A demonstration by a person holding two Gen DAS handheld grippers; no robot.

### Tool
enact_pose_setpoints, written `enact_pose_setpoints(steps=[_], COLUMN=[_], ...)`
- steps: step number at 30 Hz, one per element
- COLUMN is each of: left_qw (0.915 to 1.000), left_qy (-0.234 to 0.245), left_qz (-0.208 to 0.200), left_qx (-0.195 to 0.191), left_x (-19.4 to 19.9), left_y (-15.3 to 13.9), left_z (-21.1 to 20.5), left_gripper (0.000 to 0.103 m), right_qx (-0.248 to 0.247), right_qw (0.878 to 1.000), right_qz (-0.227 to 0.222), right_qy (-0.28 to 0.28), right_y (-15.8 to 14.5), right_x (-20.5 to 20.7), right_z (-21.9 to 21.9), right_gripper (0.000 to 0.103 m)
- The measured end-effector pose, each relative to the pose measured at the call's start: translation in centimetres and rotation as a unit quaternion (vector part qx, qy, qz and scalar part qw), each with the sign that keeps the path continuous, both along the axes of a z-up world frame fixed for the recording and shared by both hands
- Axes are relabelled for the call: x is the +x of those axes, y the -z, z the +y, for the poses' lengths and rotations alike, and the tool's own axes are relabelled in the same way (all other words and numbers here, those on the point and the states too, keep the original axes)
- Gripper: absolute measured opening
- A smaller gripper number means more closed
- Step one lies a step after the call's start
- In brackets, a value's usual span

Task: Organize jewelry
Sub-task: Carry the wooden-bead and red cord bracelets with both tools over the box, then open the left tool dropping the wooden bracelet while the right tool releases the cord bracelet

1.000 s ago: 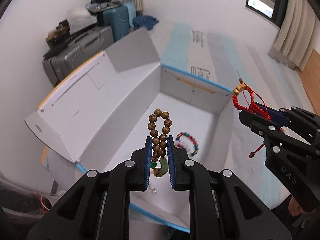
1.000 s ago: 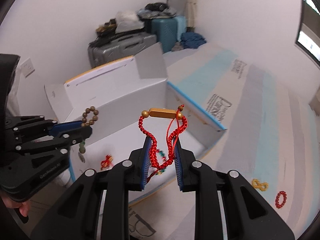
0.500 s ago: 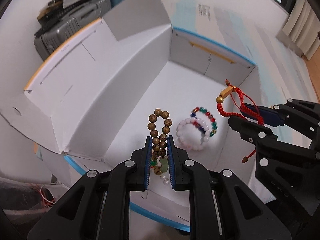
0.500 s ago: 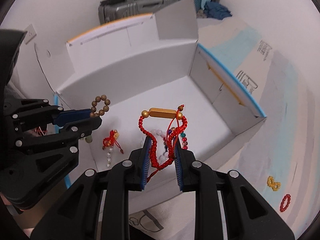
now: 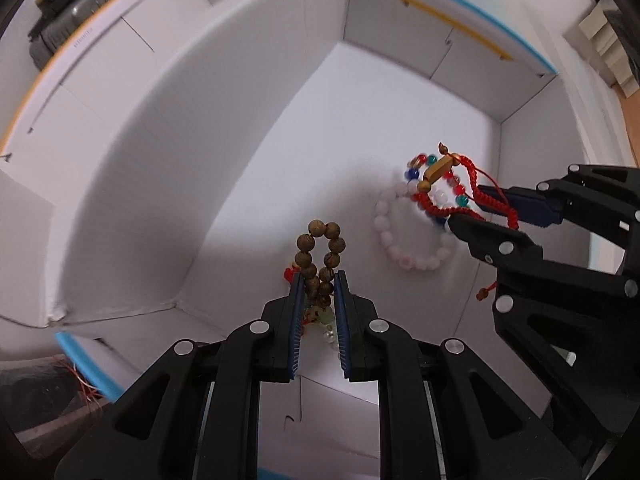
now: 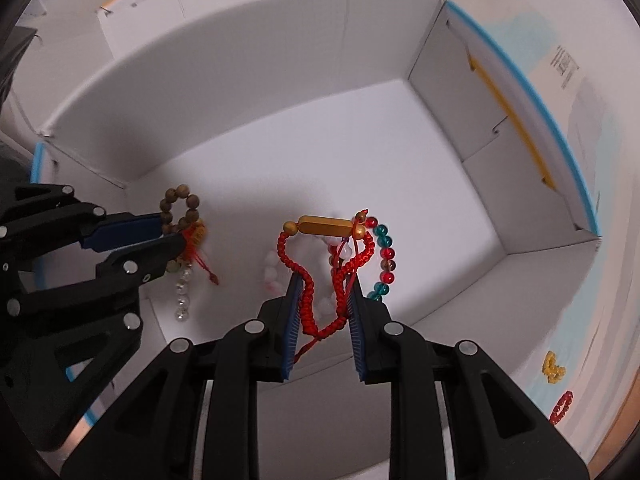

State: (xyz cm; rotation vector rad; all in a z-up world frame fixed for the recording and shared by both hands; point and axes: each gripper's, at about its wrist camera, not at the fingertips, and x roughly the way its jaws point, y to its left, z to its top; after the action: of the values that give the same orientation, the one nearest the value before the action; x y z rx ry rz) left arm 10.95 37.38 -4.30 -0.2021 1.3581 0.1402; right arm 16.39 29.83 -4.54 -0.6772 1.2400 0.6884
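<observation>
My left gripper [image 5: 319, 280] is shut on a brown wooden bead bracelet [image 5: 320, 248] and holds it inside the open white cardboard box [image 5: 160, 160], near its front left corner. My right gripper [image 6: 324, 280] is shut on a red braided cord bracelet [image 6: 312, 280] with a gold tube bead [image 6: 325, 225], held over the box floor. Beneath it lie a pale pink bead bracelet [image 5: 416, 256] and a multicoloured glass bead bracelet [image 6: 384, 256]. A red-cord piece with pearls [image 6: 184, 292] lies under the left gripper [image 6: 172, 240].
The box walls [image 6: 240, 60] rise on all sides, with a blue-edged flap [image 6: 540, 92] on the right. Outside the box on the mat lie a yellow bracelet [image 6: 553, 367] and a red ring bracelet [image 6: 561, 407]. Luggage [image 5: 72, 12] stands behind the box.
Both grippers have moved forward and down into the box, each keeping hold of its bracelet. The box floor and the bracelets lying on it have grown much closer.
</observation>
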Motion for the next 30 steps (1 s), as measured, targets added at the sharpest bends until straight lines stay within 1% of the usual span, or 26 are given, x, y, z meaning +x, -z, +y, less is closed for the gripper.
enact_pose_setpoints(steps=[2,5,10,15,19,20,21,23,25,26,27,28,29,30], left_qw=[0.9999,0.9994,0.9979,0.9948,0.9945,0.9946,0.9948,0.9953,0.9951,0.9953,0.9956,0.9958,0.9959,0.9959], left_qy=[0.002,0.011,0.017,0.027,0.028,0.027,0.026,0.022,0.023,0.021,0.019,0.017,0.018,0.019], left_qz=[0.010,0.031,0.060,0.093,0.096,0.095,0.094,0.088,0.087,0.085,0.081,0.077,0.072,0.068], left_qx=[-0.002,0.008,0.016,0.029,0.030,0.030,0.031,0.033,0.040,0.042,0.043,0.047,0.052,0.056], left_x=[0.1,0.4,0.9,1.5,1.6,1.6,1.6,1.6,1.9,1.6,1.3,1.1,1.0,0.9], left_y=[0.7,1.4,2.1,2.8,3.0,3.0,3.0,2.8,3.0,3.0,2.8,2.7,2.6,2.5], left_z=[0.0,-0.2,-0.1,-0.1,0.0,0.0,0.0,0.0,-0.6,-0.5,-0.3,-0.3,-0.3,-0.4], left_gripper=[0.014,0.014,0.014,0.015,0.015,0.016,0.018,0.018,0.021,0.024,0.031,0.037,0.038,0.042], right_qx=[-0.012,-0.026,-0.040,-0.057,-0.058,-0.058,-0.057,-0.055,-0.049,-0.046,-0.043,-0.041,-0.039,-0.036], right_qw=[1.000,0.999,0.998,0.997,0.996,0.996,0.996,0.997,0.997,0.997,0.997,0.998,0.998,0.998], right_qz=[0.014,0.032,0.046,0.053,0.058,0.058,0.058,0.057,0.052,0.052,0.052,0.052,0.051,0.051], right_qy=[0.003,0.007,0.014,0.016,0.018,0.019,0.020,0.021,0.022,0.023,0.023,0.023,0.023,0.024], right_y=[0.9,2.2,3.5,3.8,3.9,3.8,3.8,3.8,3.5,3.4,3.4,3.3,3.2,3.0], right_x=[0.6,1.1,1.9,2.8,3.3,2.9,2.9,2.9,2.9,2.9,2.8,2.8,2.8,2.8], right_z=[0.4,0.6,1.2,1.7,1.8,2.3,2.3,2.2,2.3,2.3,2.3,2.3,2.3,2.4], right_gripper=[0.021,0.021,0.021,0.021,0.022,0.023,0.026,0.028,0.030,0.035,0.038,0.040,0.046,0.052])
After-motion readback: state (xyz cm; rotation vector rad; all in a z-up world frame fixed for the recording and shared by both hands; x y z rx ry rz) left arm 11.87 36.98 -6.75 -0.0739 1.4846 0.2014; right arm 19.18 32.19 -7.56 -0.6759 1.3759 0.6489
